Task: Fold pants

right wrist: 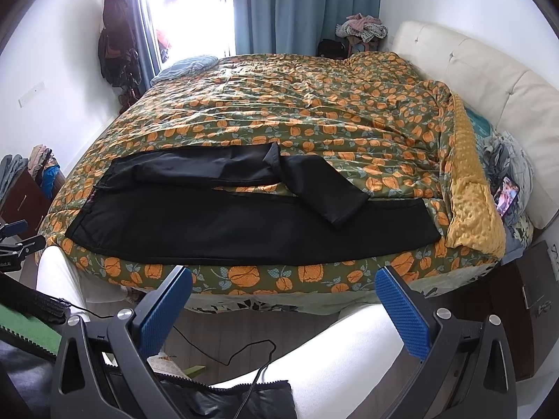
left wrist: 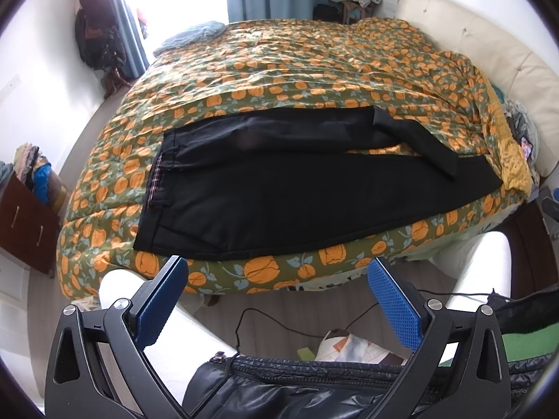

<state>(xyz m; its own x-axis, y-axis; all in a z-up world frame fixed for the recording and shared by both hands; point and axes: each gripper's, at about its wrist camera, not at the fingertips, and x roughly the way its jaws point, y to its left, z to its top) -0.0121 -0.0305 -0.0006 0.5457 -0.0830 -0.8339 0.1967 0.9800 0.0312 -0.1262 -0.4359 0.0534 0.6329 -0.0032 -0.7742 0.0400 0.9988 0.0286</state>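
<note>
jaws: left gripper (left wrist: 277,300) + right gripper (right wrist: 283,309) both wide open, empty, short of bed | pants (left wrist: 279,195) spread, far leg kinked back | folds: none yet, all left

The pants (left wrist: 279,188) are plain black, with a thin plaid lining strip showing at the waistband. The quilt (left wrist: 314,66) under them is olive green printed with orange flowers and pale blue-grey leaves. Each gripper carries bright blue textured pads (right wrist: 401,314) on black arms. At upper centre hang teal-blue curtains (right wrist: 307,7); the headboard (right wrist: 489,70) at right is cream.
</note>
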